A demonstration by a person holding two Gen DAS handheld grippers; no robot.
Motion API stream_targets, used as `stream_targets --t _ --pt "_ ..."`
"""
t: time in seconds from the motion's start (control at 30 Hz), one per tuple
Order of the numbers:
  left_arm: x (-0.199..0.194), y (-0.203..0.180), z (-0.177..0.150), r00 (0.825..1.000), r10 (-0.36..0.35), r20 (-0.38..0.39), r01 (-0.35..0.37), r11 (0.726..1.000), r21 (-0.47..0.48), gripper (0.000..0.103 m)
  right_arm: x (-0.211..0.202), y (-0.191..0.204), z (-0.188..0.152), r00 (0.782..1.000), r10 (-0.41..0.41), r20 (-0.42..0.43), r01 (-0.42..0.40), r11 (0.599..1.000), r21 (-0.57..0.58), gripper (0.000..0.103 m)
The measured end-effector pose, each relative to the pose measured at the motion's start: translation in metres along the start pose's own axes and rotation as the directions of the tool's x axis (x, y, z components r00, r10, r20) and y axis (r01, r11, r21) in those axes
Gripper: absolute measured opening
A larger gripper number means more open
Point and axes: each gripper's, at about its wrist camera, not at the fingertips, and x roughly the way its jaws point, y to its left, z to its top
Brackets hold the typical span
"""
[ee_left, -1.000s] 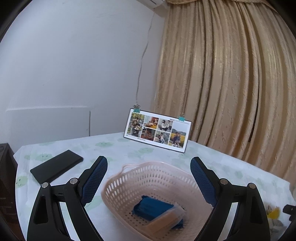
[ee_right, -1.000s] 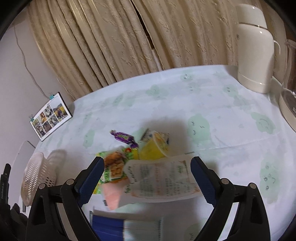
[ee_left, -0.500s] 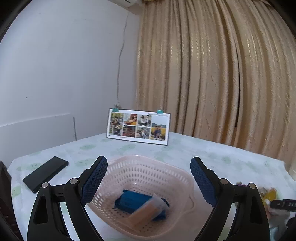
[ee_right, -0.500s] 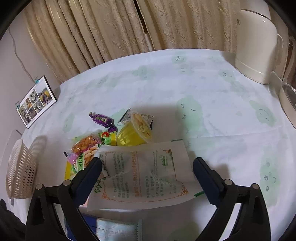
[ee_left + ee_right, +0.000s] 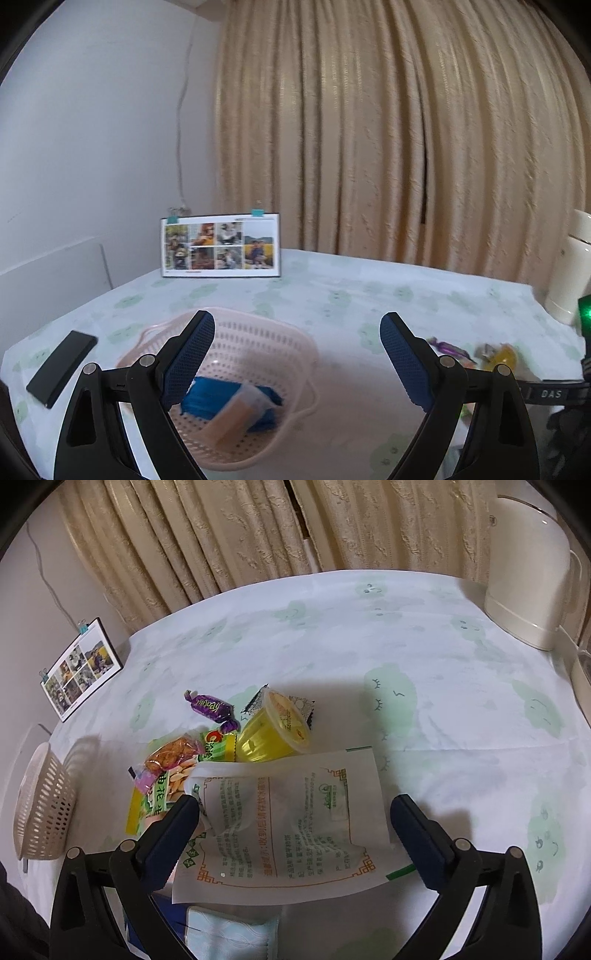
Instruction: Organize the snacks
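Note:
A pink plastic basket sits on the table below my open left gripper. Inside it lie a blue packet and an orange bar. In the right wrist view the basket stands at the far left. My right gripper is open and hangs over a flat white pouch with orange print. Beyond the pouch lie a yellow jelly cup, a purple candy, a green peanut packet and a light blue packet.
A framed photo collage leans near the wall, and a black phone lies left of the basket. A cream thermos stands at the table's far right. Beige curtains hang behind the table.
The left gripper has swung right, so the basket has slid left in its view and the snacks show at its right edge. The right gripper has dropped closer to the white pouch.

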Motion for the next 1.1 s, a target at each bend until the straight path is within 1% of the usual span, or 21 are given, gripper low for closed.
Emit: stream_targets --t 0.07,0.17,0.27,0.43,0.5,0.53,0.6,0.7,0.77,0.83,1.0,1.07,1.1 --pt "0.001 -0.003 0.002 1.000 -0.017 -0.007 0.017 1.000 0.003 0.091 0.001 0.001 -0.001 1.000 0.000 -0.002 0.000 1.000 -0.023 0.103" --pt "0.005 -0.007 0.005 0.998 -0.052 -0.038 0.052 0.999 -0.003 0.091 0.002 0.004 -0.002 1.000 -0.015 -0.004 0.015 0.998 -0.054 0.103" --pt "0.011 -0.012 0.005 0.996 -0.066 -0.059 0.066 0.998 0.002 0.091 0.004 0.011 -0.006 0.999 -0.051 -0.004 0.050 0.994 -0.102 0.103" --pt "0.016 -0.025 0.003 0.992 -0.091 -0.087 0.094 0.995 0.033 0.091 0.004 0.012 -0.007 0.999 -0.046 -0.005 0.046 0.994 -0.100 0.103" --pt "0.018 -0.031 0.003 0.989 -0.111 -0.101 0.116 0.992 0.045 0.091 0.004 0.011 -0.007 0.999 -0.049 -0.004 0.048 0.994 -0.102 0.102" --pt "0.020 -0.033 0.003 0.987 -0.118 -0.107 0.123 0.991 0.048 0.091 0.004 0.011 -0.007 0.999 -0.051 -0.002 0.050 0.993 -0.102 0.101" --pt "0.025 -0.039 0.003 0.983 -0.134 -0.128 0.142 0.989 0.052 0.091 0.002 0.010 -0.007 0.999 -0.039 0.000 0.039 0.994 -0.099 0.090" --pt "0.031 -0.044 0.003 0.979 -0.142 -0.147 0.151 0.987 0.052 0.091 0.001 0.008 -0.005 0.999 -0.033 0.002 0.033 0.995 -0.090 0.085" --pt "0.035 -0.048 0.002 0.976 -0.145 -0.159 0.155 0.987 0.051 0.091 -0.001 0.006 -0.004 1.000 -0.024 0.004 0.024 0.996 -0.083 0.078" --pt "0.038 -0.053 0.002 0.975 -0.148 -0.166 0.159 0.986 0.057 0.091 -0.003 0.005 -0.003 1.000 -0.016 0.006 0.016 0.997 -0.073 0.074" --pt "0.047 -0.071 -0.001 0.972 -0.154 -0.180 0.176 0.978 0.114 0.091 -0.010 0.004 0.000 1.000 0.003 0.022 -0.002 0.998 -0.061 0.063" --pt "0.051 -0.079 -0.004 0.968 -0.163 -0.189 0.191 0.972 0.139 0.091 -0.013 0.003 0.000 1.000 0.012 0.025 -0.010 0.998 -0.057 0.057" --pt "0.054 -0.084 -0.005 0.965 -0.172 -0.198 0.204 0.967 0.151 0.091 -0.014 0.003 0.000 1.000 0.015 0.024 -0.014 0.998 -0.054 0.056"
